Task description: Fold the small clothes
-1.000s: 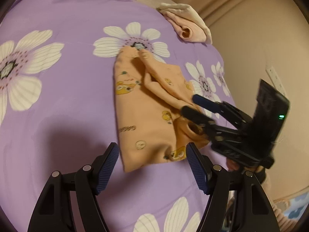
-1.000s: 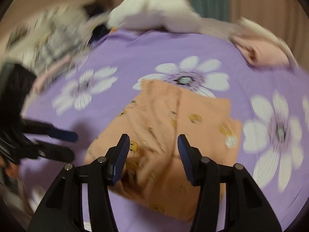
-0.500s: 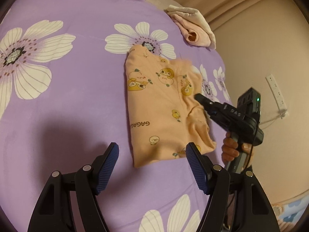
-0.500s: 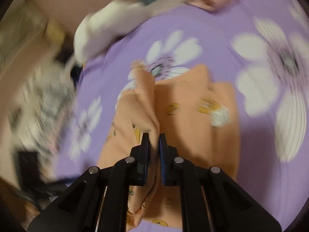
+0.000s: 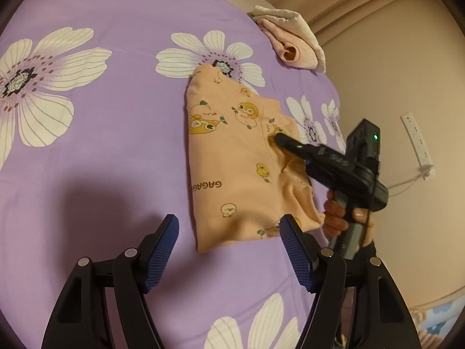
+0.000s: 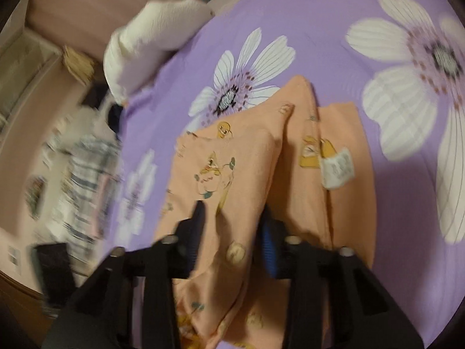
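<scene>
Left gripper (image 5: pixel 229 250) sat nearest the lens at 6 o'clock in the left wrist view, jaws spread wide with nothing between them, hovering over the purple floral bedsheet (image 5: pixel 101 151) just short of the garment's near hem. Beyond it, the folded peach baby garment (image 5: pixel 232 160), printed with cartoon chicks, lay flat on the sheet at centre, running from 6 toward 12 o'clock.

Right gripper (image 5: pixel 276 139) entered from 3 o'clock, carried by a person's hand (image 5: pixel 337 215), its tip resting on the garment's right-hand part. In the right wrist view the right gripper (image 6: pixel 232 226) had a raised ridge of the peach fabric (image 6: pixel 238 174) between its fingers; the jaws were opening, and whether the pads pressed the cloth could not be told through the blur. A white care label (image 6: pixel 338 171) showed on the garment at 2 o'clock.

Farther off, a rolled pink cloth (image 5: pixel 290 46) lay at 1 o'clock on the sheet's far edge. A wall socket strip (image 5: pixel 417 142) was mounted at 3 o'clock.
</scene>
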A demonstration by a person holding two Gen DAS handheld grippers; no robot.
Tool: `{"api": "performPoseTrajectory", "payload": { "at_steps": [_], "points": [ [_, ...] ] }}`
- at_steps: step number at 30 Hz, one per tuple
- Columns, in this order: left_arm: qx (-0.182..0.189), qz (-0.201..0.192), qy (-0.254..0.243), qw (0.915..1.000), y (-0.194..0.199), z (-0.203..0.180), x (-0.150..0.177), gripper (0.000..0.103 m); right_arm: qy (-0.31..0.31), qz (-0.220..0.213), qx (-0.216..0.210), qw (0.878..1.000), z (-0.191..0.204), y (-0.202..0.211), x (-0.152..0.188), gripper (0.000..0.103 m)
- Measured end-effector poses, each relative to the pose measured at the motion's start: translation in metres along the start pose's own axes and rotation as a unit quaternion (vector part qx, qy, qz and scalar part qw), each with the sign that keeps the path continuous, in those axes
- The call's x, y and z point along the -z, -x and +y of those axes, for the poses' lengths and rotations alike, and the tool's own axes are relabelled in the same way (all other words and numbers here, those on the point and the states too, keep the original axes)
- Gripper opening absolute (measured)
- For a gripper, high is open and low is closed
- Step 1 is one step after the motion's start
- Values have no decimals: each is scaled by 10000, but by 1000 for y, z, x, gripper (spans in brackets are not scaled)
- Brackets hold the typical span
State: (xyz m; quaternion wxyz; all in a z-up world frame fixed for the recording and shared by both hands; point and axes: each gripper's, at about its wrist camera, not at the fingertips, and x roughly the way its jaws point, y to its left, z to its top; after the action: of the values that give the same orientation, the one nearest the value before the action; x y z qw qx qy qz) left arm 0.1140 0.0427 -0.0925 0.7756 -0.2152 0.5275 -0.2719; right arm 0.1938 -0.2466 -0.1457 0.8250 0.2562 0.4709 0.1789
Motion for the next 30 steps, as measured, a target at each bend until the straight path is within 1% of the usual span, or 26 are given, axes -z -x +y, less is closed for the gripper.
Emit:
{"api": "performPoseTrajectory", "payload": {
  "at_steps": [1,2,3,5,9,11,13,14,16,18,19,21,22,23,26,27,29,30],
  "points": [
    [8,5,-5,10000,0,-1,0,70,192,-21,210,9996,6,-4,-2,16],
    [7,10,-13,10000,-1,-2,0,70,364,-72,379,9986,11,-6,-3,8],
    [15,20,-25,10000,-2,-3,0,70,486,-125,509,9974,15,-7,-5,8],
    [39,32,-67,10000,-2,-6,0,70,579,-265,531,9966,18,-2,-11,7],
    [60,50,-135,9999,-5,-10,-1,70,674,-735,489,9938,18,29,-22,7],
    [85,61,-140,9998,-7,-11,-2,70,610,-855,538,9930,10,43,-27,7],
    [100,81,-156,9998,-11,-14,-3,70,531,-797,703,9929,-4,49,-28,7],
    [107,92,-167,9998,-12,-15,-4,70,525,-745,817,9925,-8,45,-28,7],
    [95,104,-234,9996,-17,-21,-7,70,459,-565,856,9937,-19,39,-26,7],
    [89,106,-316,9994,-21,-28,-10,70,524,-507,1085,9914,-21,32,-22,9],
    [87,101,-378,9992,-23,-33,-12,70,555,-501,1185,9901,-24,30,-20,10],
    [77,73,-519,9986,-25,-42,-13,70,459,-466,1180,9909,-29,30,-17,15],
    [70,59,-567,9984,-27,-45,-14,70,418,-469,1259,9900,-30,33,-17,19],
    [63,37,-631,9980,-28,-49,-15,70,421,-515,1301,9893,-29,36,-17,19],
    [73,-19,-857,9963,-33,-62,-16,70,753,-901,1525,9813,-16,61,-11,19],
    [72,-25,-956,9954,-36,-66,-15,70,894,-989,1478,9800,-10,70,-7,19],
    [27,-8,-1126,9936,-42,-72,-15,70,1178,-1094,1071,9812,5,87,4,18],
    [-85,-13,-1294,9916,-46,-76,-12,70,1326,-1084,918,9809,12,92,9,16]
  ]
}}
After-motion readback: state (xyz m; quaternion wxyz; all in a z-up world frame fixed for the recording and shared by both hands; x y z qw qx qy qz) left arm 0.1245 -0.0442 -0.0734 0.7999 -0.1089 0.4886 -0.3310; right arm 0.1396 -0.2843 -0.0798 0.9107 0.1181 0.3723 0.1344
